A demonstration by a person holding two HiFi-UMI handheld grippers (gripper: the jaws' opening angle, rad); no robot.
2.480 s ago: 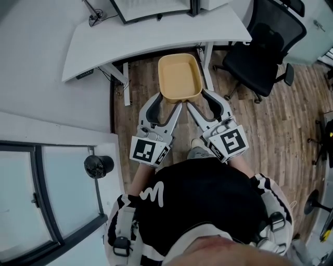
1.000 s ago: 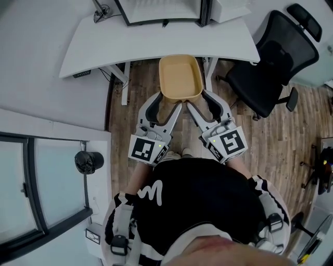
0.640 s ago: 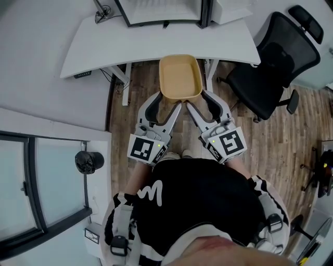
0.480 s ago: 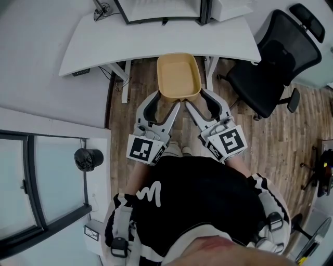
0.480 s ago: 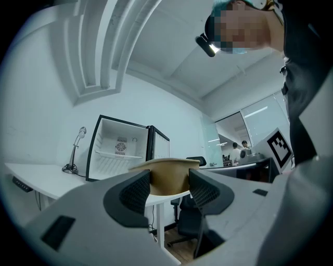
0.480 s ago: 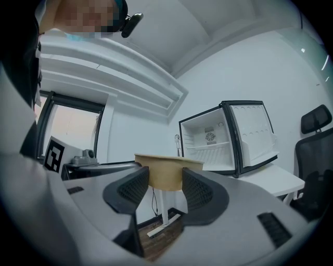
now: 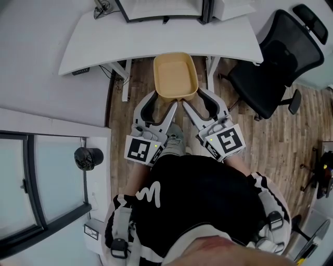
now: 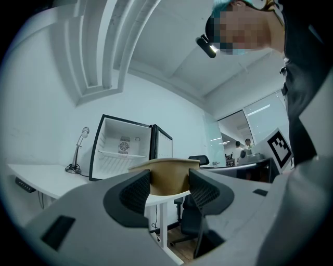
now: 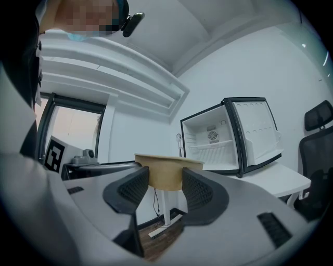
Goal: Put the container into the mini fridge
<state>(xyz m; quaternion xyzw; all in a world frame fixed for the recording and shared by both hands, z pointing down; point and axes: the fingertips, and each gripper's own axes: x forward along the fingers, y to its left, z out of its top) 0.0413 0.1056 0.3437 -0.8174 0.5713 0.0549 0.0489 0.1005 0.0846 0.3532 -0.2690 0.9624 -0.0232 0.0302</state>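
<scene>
Tan container (image 7: 175,75): we hold it in the air at 12 o'clock, far rim by the desk (image 7: 156,36) edge.
Left gripper (image 7: 172,106): clamped on its near rim.
Right gripper (image 7: 184,105): clamped on the same rim.
Change: container has shifted toward the desk and a shoe (image 7: 175,141) now shows; we judge we're stepping closer.
Views: only the gripper views show the mini fridge (image 8: 123,148) open on the desk.

- White desk (image 7: 156,41), top of frame: open mini fridge (image 7: 161,8) at back edge, microphone stand (image 7: 101,6) just left of it.
- Wood floor (image 7: 270,140): black office chair (image 7: 276,57), upper right.
</scene>
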